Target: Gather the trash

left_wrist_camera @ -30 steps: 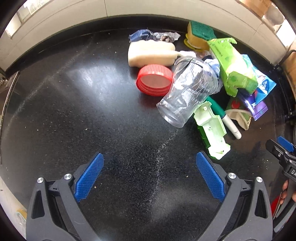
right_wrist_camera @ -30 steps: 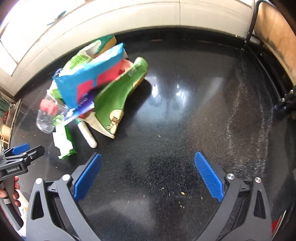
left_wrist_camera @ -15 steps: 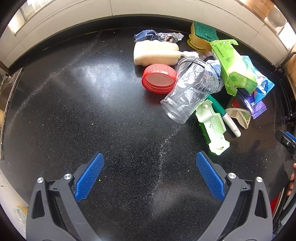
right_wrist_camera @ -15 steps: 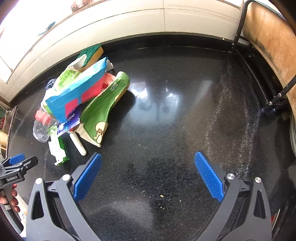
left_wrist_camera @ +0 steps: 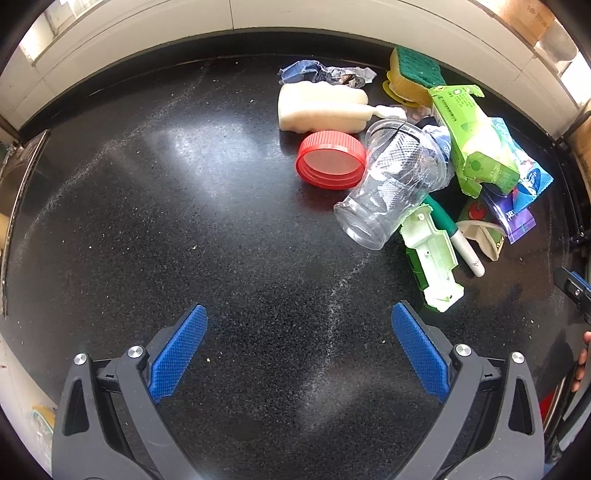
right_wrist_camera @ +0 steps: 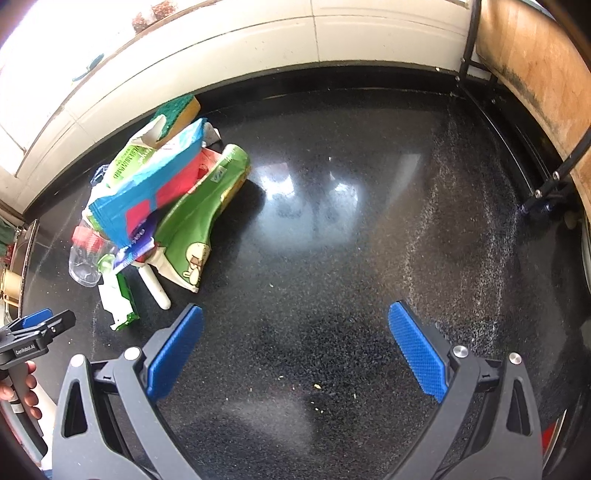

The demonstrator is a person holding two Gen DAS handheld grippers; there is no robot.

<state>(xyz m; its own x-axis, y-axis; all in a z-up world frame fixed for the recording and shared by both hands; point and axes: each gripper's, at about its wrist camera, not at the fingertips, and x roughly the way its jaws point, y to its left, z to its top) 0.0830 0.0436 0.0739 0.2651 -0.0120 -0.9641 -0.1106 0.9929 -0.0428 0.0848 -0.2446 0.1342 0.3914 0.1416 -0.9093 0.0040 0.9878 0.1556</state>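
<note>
A heap of trash lies on the black counter [left_wrist_camera: 184, 229]. In the left wrist view it holds a clear plastic cup [left_wrist_camera: 391, 184] on its side, a red lid [left_wrist_camera: 330, 160], a white foam block [left_wrist_camera: 321, 107], a crumpled wrapper [left_wrist_camera: 325, 74], a green carton [left_wrist_camera: 472, 140], a pale green plastic piece [left_wrist_camera: 434, 258] and a marker [left_wrist_camera: 458, 236]. My left gripper [left_wrist_camera: 299, 345] is open, well short of the heap. In the right wrist view the heap sits at the left: a blue packet [right_wrist_camera: 155, 184] and a green pouch [right_wrist_camera: 199, 218]. My right gripper [right_wrist_camera: 295, 347] is open over bare counter.
A yellow-green sponge [left_wrist_camera: 413, 74] rests against the white tiled back wall [left_wrist_camera: 295, 18]. A wooden board [right_wrist_camera: 535, 74] and a black metal stand [right_wrist_camera: 546, 192] border the right side. The person's hand [right_wrist_camera: 18, 387] holds the left gripper's handle at the lower left.
Both cameras have drifted slightly; the heap has shifted a little right in the left view and the right gripper has pulled back from it. Both grippers stay open; nothing was grasped.
</note>
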